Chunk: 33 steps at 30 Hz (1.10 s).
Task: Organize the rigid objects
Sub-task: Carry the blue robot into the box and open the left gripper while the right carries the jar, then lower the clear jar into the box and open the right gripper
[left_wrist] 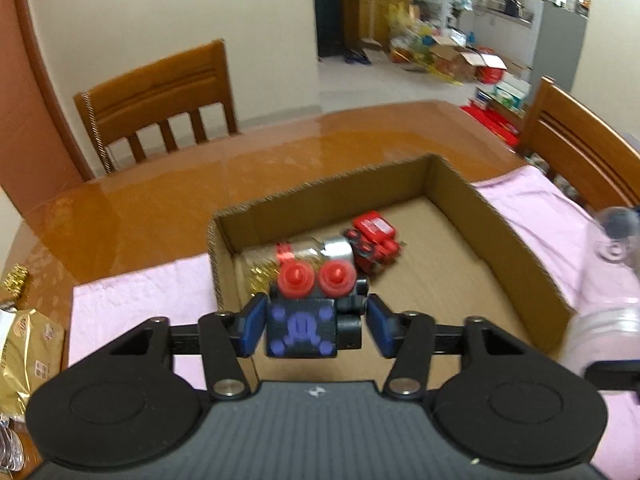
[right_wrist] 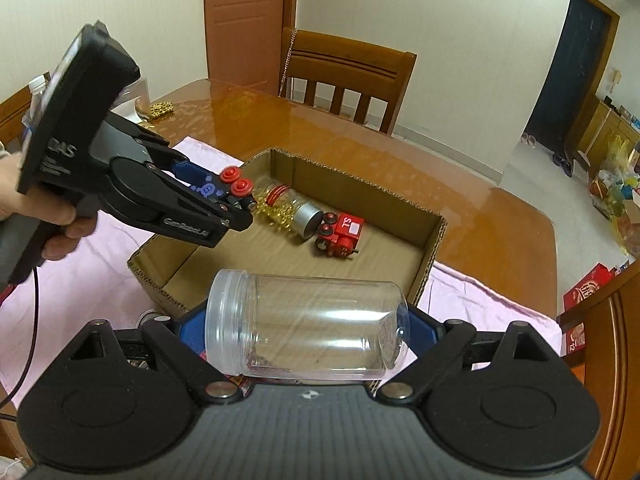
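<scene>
Dining room, glossy orange-brown wooden worktop (left_wrist: pixel 168 200), pink cloth (left_wrist: pixel 136 312) under an open cardboard box (left_wrist: pixel 500 240); wooden chairs behind.

Left gripper (left_wrist: pixel 316 326): blue-padded fingers (left_wrist: pixel 253 330) closed on a dark blocky toy (left_wrist: pixel 302 330) with purple print and two red knobs on top. It hangs over the box's near-left corner. In the right wrist view the same left gripper (right_wrist: pixel 236 210) points into the box just beside the items already there.

Right gripper (right_wrist: pixel 308 334): fingers closed on a clear plastic jar (right_wrist: pixel 308 326), gripped end to end, lid end left, base right. Long axis runs crosswise to the fingers. It sits above the box's near wall, not yet inside.

In the box: a small jar of gold bits (right_wrist: pixel 288 210) on its side, silver cap touching a red toy train (right_wrist: pixel 340 234). Floor to the right of them is bare corrugated card.

Judgement: the left hand is nearer to a drop, with the toy already over the box interior. The clear jar is smooth, hard and light; it could roll once released on its side.
</scene>
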### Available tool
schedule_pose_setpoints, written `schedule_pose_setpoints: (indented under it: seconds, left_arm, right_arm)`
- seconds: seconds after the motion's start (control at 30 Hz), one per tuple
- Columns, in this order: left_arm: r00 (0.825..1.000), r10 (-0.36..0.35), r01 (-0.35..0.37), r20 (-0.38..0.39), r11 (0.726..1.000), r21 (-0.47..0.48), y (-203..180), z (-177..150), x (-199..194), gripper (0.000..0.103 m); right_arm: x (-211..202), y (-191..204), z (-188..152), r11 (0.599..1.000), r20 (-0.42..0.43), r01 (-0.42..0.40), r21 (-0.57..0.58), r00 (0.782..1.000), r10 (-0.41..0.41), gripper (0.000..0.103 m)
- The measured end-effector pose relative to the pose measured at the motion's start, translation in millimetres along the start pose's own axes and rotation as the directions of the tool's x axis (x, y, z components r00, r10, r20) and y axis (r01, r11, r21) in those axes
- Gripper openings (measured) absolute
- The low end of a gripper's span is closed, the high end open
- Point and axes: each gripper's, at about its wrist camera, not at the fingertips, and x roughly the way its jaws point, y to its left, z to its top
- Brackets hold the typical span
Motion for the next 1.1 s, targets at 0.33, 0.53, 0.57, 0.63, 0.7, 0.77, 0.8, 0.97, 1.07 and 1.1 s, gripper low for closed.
schedule_pose_setpoints:
  seconds: [0.33, 0.53, 0.57, 0.63, 0.7, 0.77, 0.8, 0.97, 1.07, 1.1]
  left_arm:
    - [0.997, 0.061, -0.056, 0.050, 0.994, -0.091, 12, -21, -23, 0.097]
    - [0.996, 0.073, -0.060, 0.060, 0.980, -0.191, 15, -38, -56, 0.100]
    - [0.995, 0.085, -0.071, 0.060, 0.975, -0.209, 15, -42, -60, 0.100]
    - [0.992, 0.114, -0.097, 0.059, 0.966, -0.238, 15, -48, -68, 0.100]
    - [0.988, 0.142, -0.121, 0.059, 0.956, -0.266, 17, -55, -77, 0.100]
    - [0.985, 0.165, -0.142, 0.056, 0.947, -0.289, 20, -61, -83, 0.100]
    - [0.983, 0.174, -0.150, 0.056, 0.944, -0.295, 21, -64, -86, 0.100]
    - [0.979, 0.203, -0.185, 0.030, 0.935, -0.301, 24, -77, -89, 0.100]
    - [0.979, 0.202, -0.187, 0.022, 0.936, -0.300, 23, -83, -91, 0.100]
    - [0.979, 0.201, -0.186, 0.019, 0.936, -0.299, 23, -84, -91, 0.100]
  right_arm:
    - [17, -11, 9, 1.000, -0.006, -0.008, 0.006, 1.000, 0.008, 0.095]
    - [31, -15, 12, 1.000, -0.027, -0.017, -0.004, 0.999, 0.016, 0.095]
    - [33, -16, 13, 1.000, -0.031, -0.019, -0.007, 0.999, 0.019, 0.095]
    - [40, -20, 15, 1.000, -0.039, -0.021, -0.005, 0.999, 0.021, 0.095]
    - [47, -23, 18, 1.000, -0.051, -0.025, -0.004, 0.998, 0.024, 0.095]
    - [54, -27, 23, 1.000, -0.056, -0.023, -0.007, 0.998, 0.023, 0.095]
    - [57, -29, 26, 1.000, -0.059, -0.021, -0.010, 0.998, 0.021, 0.095]
    - [74, -38, 42, 1.000, -0.053, 0.006, 0.001, 0.999, -0.006, 0.098]
    - [76, -43, 48, 0.999, -0.028, 0.019, 0.028, 0.999, -0.018, 0.103]
    - [75, -44, 49, 0.999, -0.024, 0.023, 0.038, 0.999, -0.023, 0.103]
